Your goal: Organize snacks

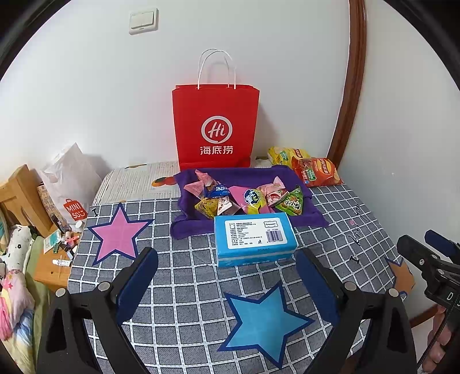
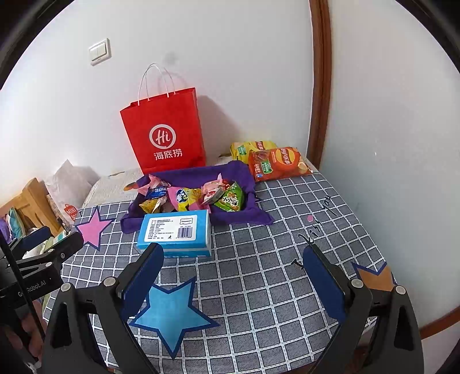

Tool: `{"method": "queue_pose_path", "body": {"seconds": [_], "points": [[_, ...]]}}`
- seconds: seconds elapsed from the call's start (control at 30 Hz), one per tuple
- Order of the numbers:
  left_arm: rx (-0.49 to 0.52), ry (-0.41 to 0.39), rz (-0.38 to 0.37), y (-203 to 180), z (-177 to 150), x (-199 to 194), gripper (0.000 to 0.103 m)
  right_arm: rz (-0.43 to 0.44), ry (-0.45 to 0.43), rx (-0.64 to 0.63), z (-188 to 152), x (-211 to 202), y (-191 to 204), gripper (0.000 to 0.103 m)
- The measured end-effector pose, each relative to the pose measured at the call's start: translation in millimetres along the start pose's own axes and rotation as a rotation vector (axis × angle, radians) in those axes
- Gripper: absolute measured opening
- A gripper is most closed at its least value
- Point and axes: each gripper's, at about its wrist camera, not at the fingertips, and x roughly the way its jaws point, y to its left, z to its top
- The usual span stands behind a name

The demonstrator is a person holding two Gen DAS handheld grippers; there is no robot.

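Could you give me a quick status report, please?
Left gripper and right gripper open, empty. Snacks piled on purple cloth. Blue tissue pack sits in front.

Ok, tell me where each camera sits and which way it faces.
Left wrist: on the left gripper, open above the checked cloth, facing the blue box and red bag; right gripper at the right edge.
Right wrist: on the right gripper, open, further right; left gripper at the left edge.
Shared: box, bag, snacks.

Plain white wall (image 1: 86, 100) straight ahead of the claw, light switch (image 1: 143, 21) up high on it. Brown wooden trim (image 1: 349, 86) curves up the right side, wooden furniture (image 1: 20, 195) off left.
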Motion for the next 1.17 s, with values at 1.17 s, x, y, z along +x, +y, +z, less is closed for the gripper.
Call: {"method": "queue_pose_path", "body": {"seconds": [1.17], "points": [[0.003,-0.020,0.004,1.5,2.4,-5.0,0.097,0.005,-0.006,0.000,1.0,-4.7,6.3,0.096]]}}
